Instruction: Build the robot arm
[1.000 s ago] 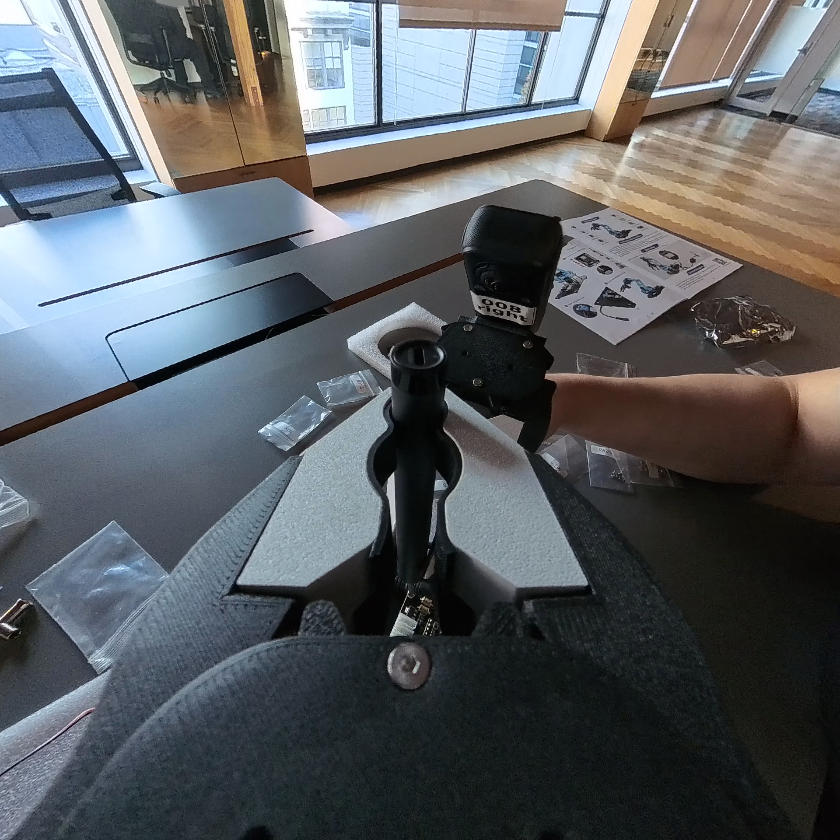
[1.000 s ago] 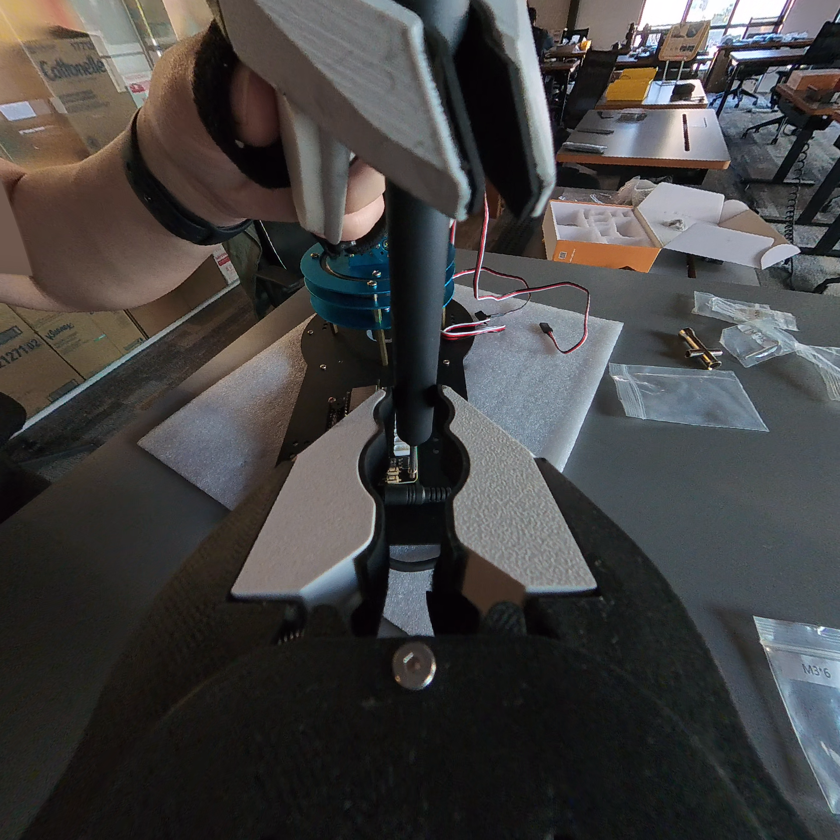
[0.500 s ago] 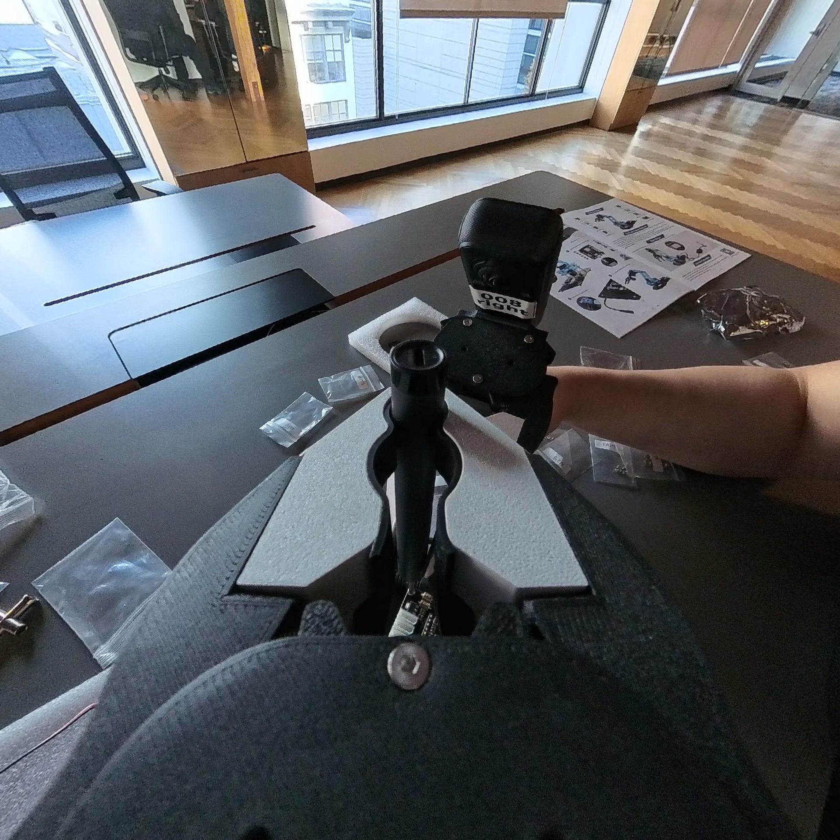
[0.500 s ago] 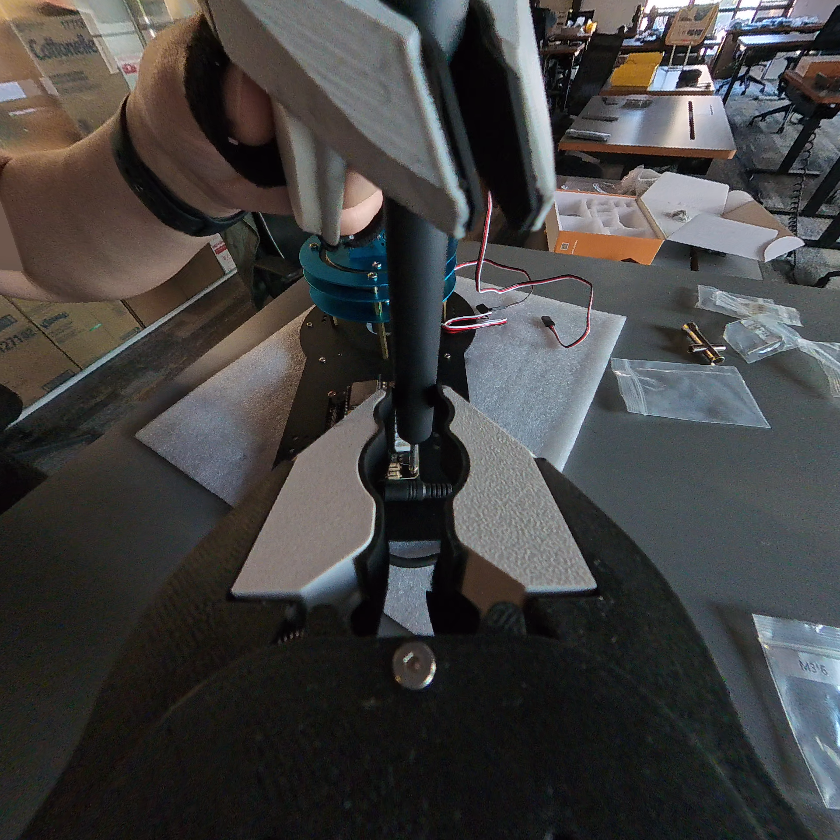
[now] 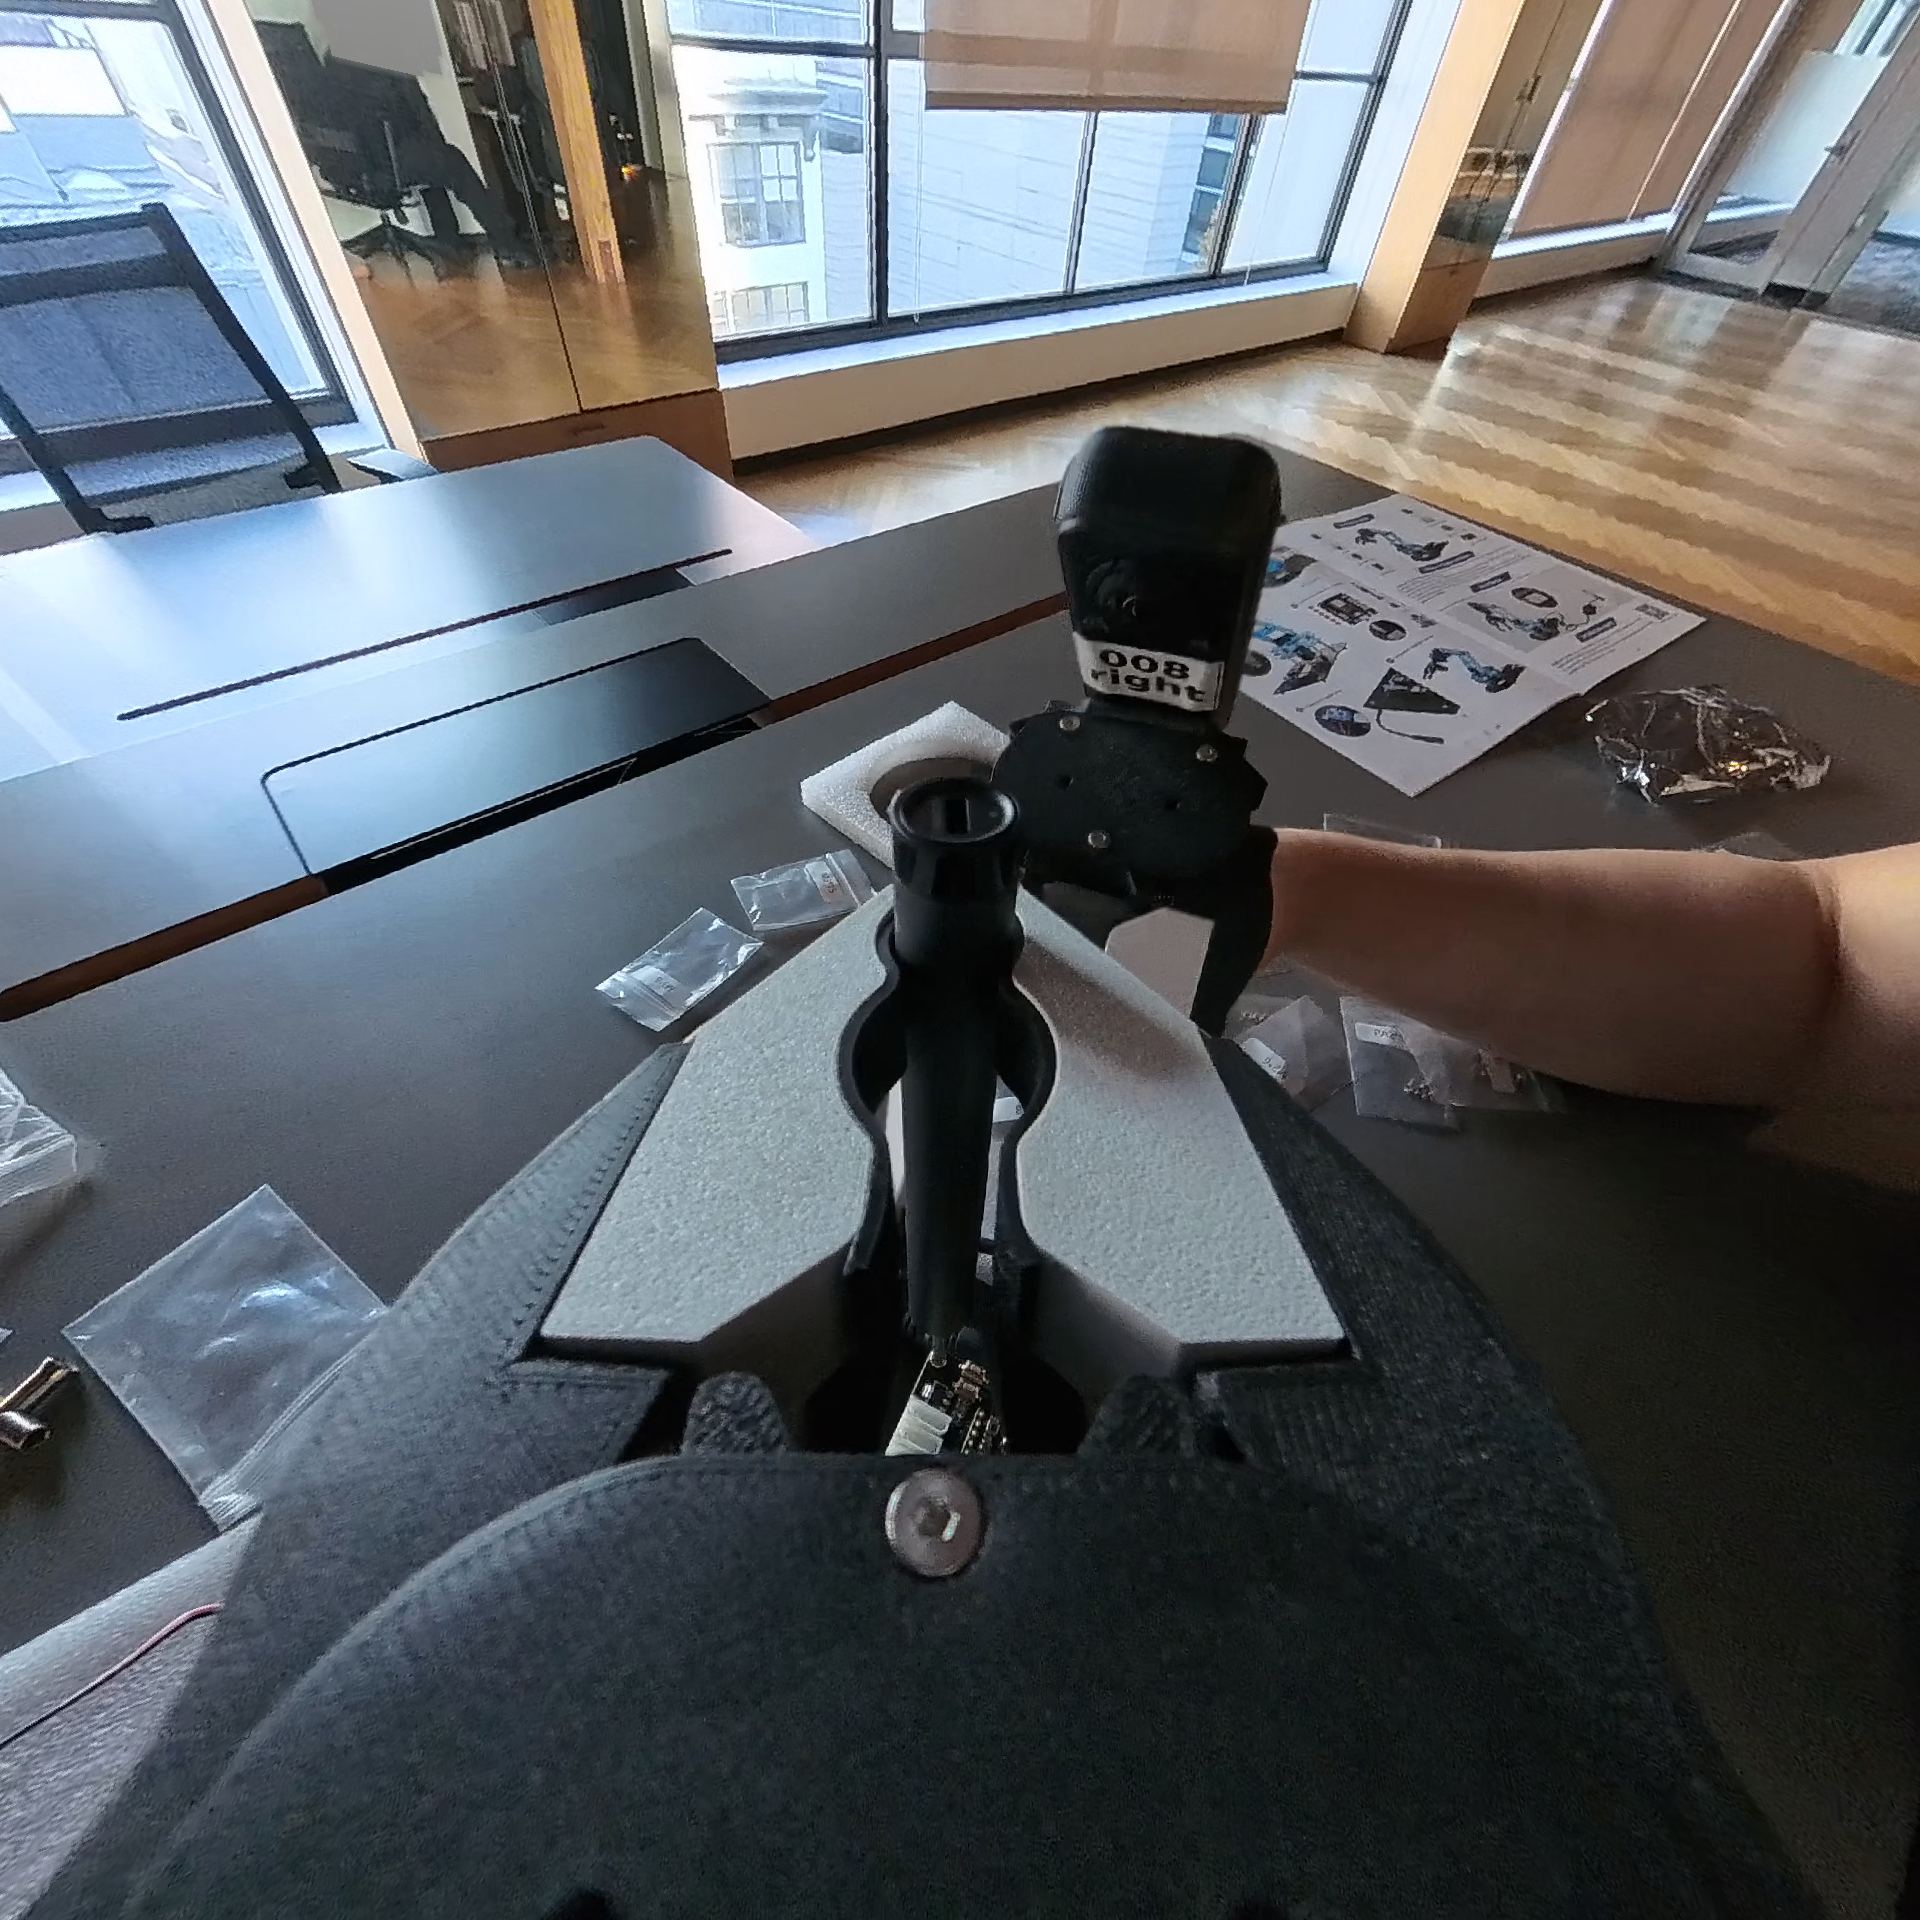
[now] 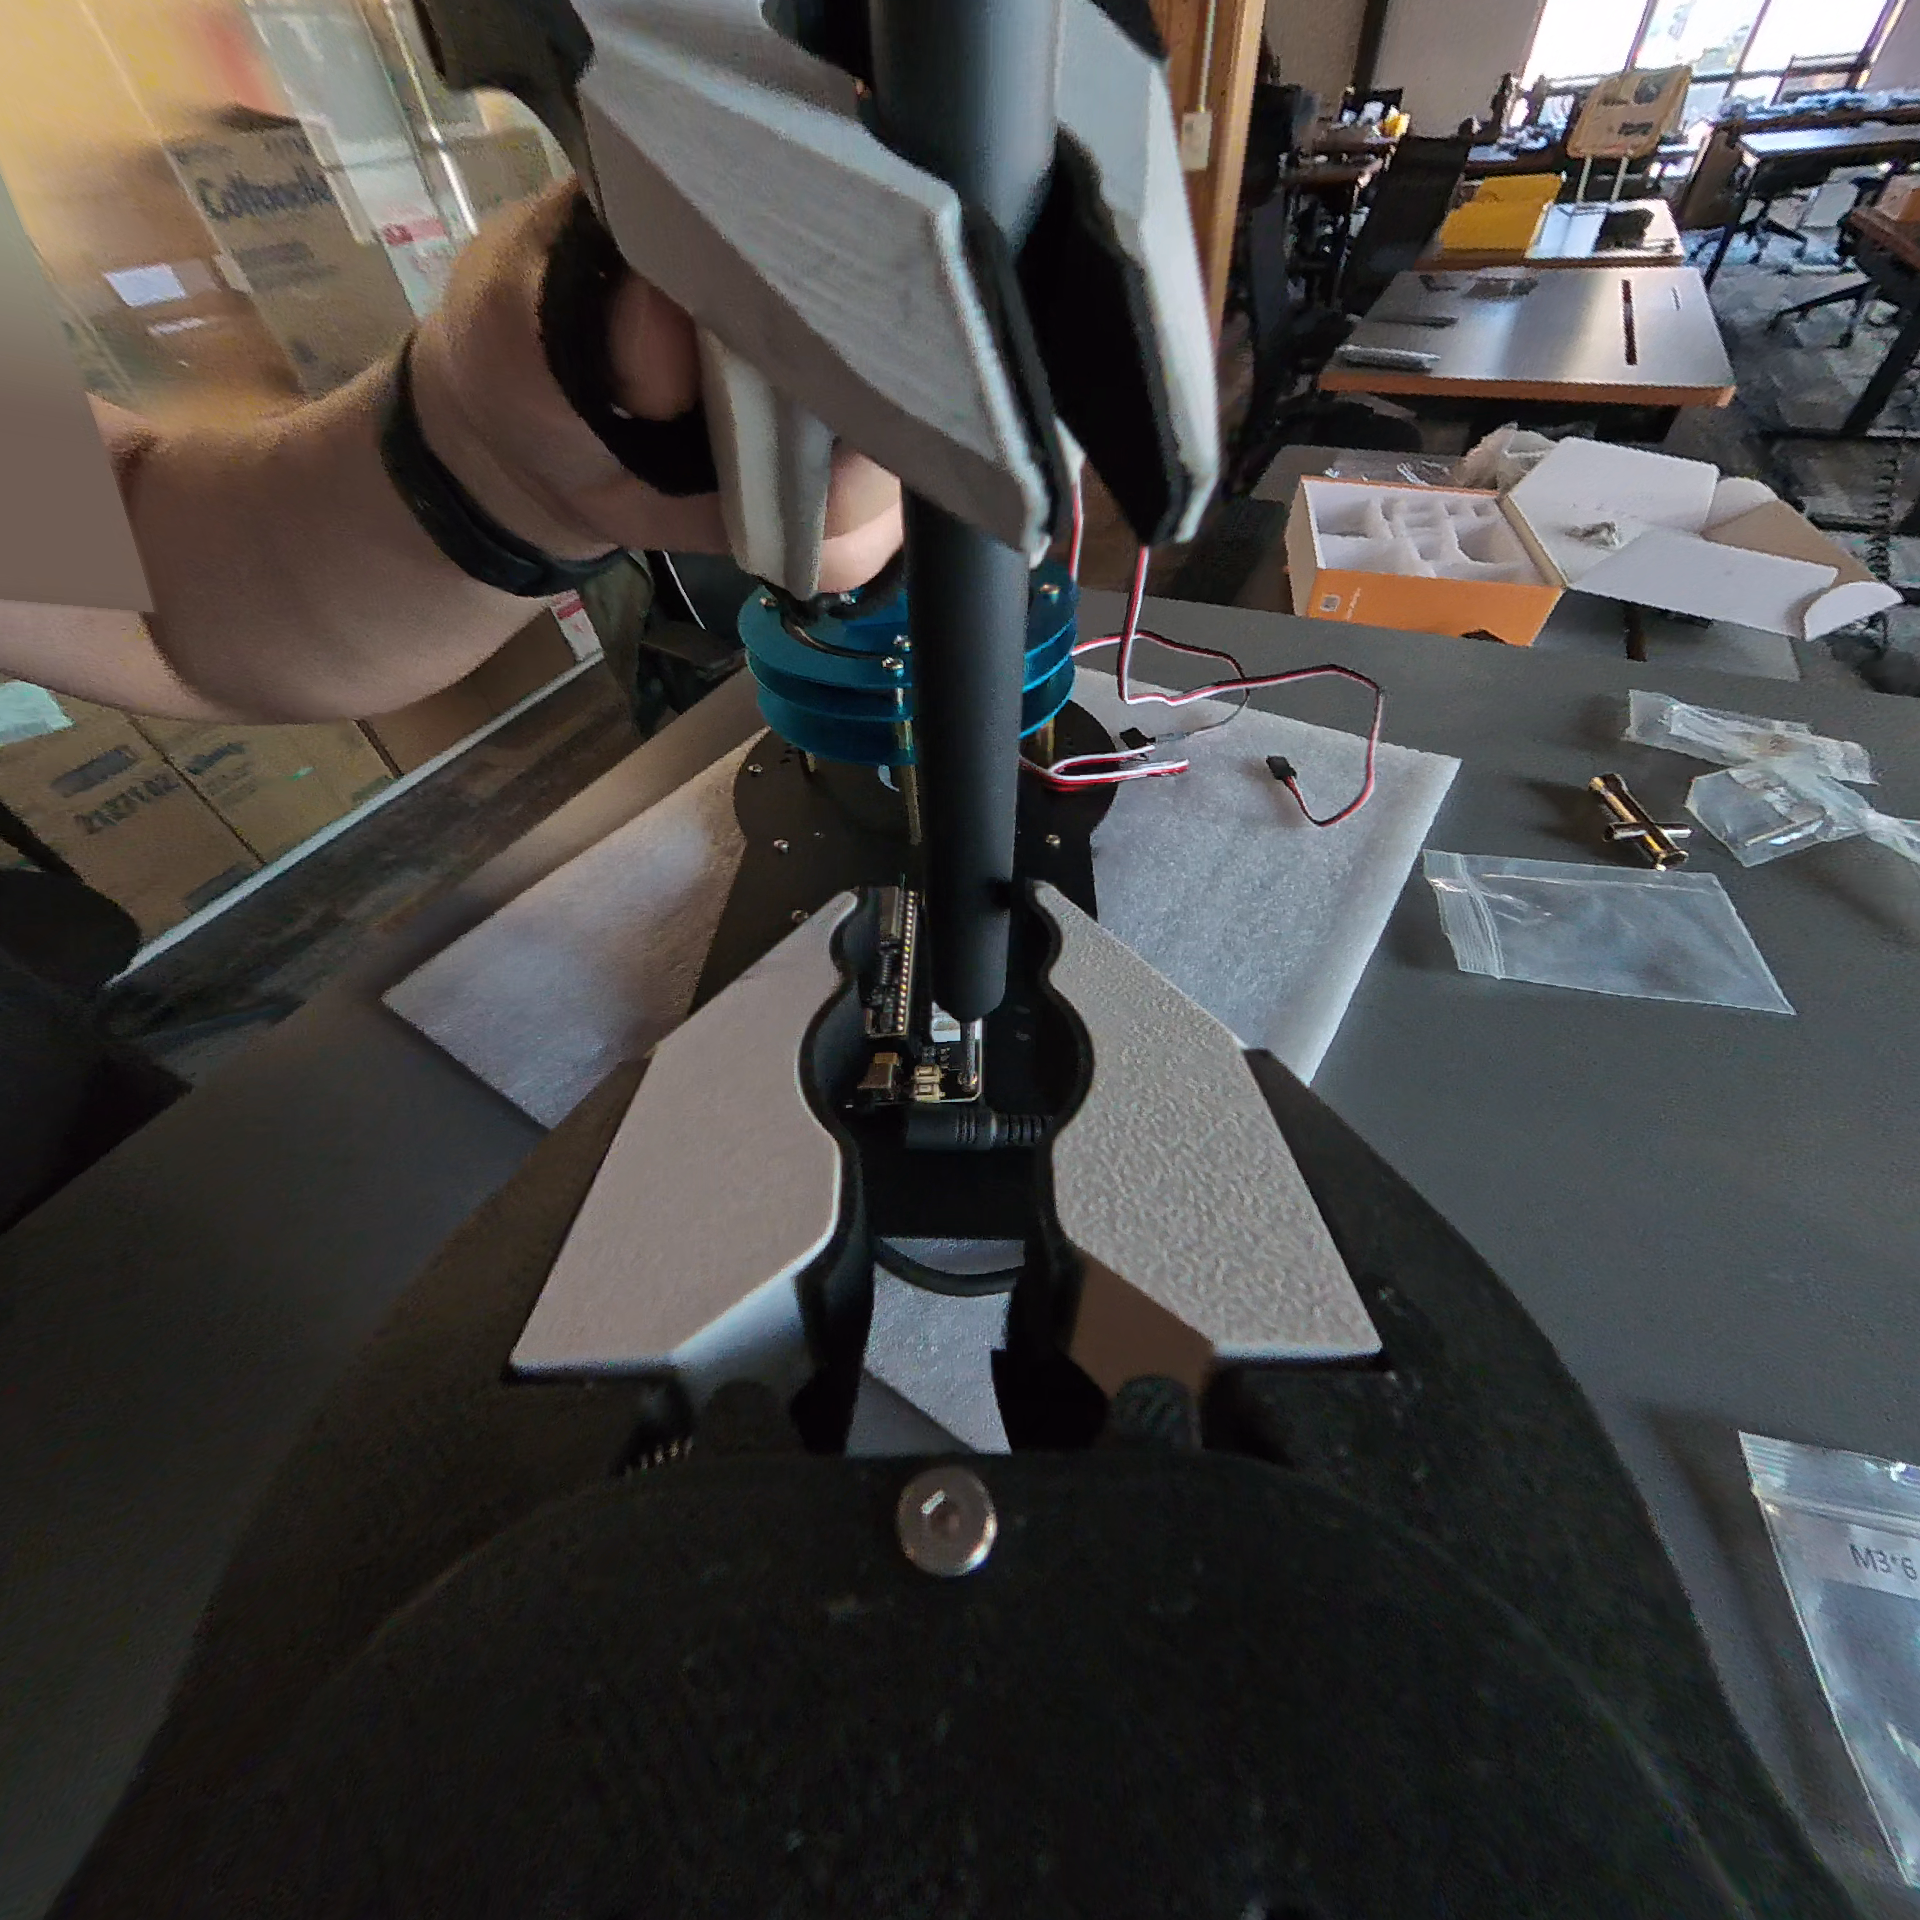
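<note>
Left wrist view: left gripper [image 5: 951, 1049] closed around a black screwdriver [image 5: 948, 1081], upright, its tip on a small circuit board [image 5: 940, 1408] directly below; a firm clamp likely keeps the shaft plumb. Right gripper [image 5: 1132, 810] just beyond, on the far side.

Right wrist view: right gripper [image 6: 951, 1081] nearly closed, its fingers flanking a black plug [image 6: 971, 1127] at the board's [image 6: 914, 1075] near edge; actual contact cannot be told. Blue disc stack [image 6: 821, 675] stands behind on a foam sheet [image 6: 1247, 862].
</note>
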Available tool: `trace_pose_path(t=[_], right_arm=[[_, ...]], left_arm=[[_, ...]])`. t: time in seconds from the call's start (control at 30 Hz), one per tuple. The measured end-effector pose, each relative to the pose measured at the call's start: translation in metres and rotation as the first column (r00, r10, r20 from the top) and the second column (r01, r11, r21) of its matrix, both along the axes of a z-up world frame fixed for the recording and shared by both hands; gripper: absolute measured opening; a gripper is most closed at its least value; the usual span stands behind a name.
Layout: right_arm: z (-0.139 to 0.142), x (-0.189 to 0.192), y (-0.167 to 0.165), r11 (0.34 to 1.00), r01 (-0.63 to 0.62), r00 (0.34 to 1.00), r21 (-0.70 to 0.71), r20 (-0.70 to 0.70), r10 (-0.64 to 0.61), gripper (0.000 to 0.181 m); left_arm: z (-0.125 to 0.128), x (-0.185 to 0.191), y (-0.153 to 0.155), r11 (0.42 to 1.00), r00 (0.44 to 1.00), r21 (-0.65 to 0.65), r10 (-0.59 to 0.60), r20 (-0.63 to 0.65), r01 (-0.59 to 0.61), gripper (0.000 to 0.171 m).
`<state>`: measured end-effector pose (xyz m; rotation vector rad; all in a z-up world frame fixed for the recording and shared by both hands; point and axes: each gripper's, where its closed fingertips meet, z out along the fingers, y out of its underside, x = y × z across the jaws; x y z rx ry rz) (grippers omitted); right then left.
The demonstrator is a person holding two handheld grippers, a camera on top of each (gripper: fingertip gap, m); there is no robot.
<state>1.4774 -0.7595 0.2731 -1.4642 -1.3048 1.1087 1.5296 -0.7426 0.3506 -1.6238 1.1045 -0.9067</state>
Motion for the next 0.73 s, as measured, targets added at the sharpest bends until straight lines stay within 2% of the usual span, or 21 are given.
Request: trace_pose_path(t=[0.27,0.5,0.57,0.73], right_arm=[[0.0,0.005,0.0,0.999,-0.036,0.999,-0.009,-0.024,0.036,0.018],[0.018,0.0,-0.002,0.999,-0.048,0.995,0.005,-0.088,0.048,0.022],[0.019,-0.001,-0.003,0.998,-0.058,0.994,0.001,-0.095,0.058,0.016],[0.019,-0.002,-0.002,0.996,-0.083,0.991,-0.017,-0.105,0.081,0.015]], left_arm=[[0.001,-0.004,-0.005,0.999,1.0,0.027,-0.024,0.006,0.024,0.008],[0.001,-0.005,-0.01,0.998,0.999,0.043,-0.052,0.006,0.052,0.008],[0.001,-0.004,-0.012,0.996,0.998,0.053,-0.067,0.002,0.067,0.008],[0.001,-0.005,-0.011,0.996,0.998,0.052,-0.066,0.003,0.066,0.009]])
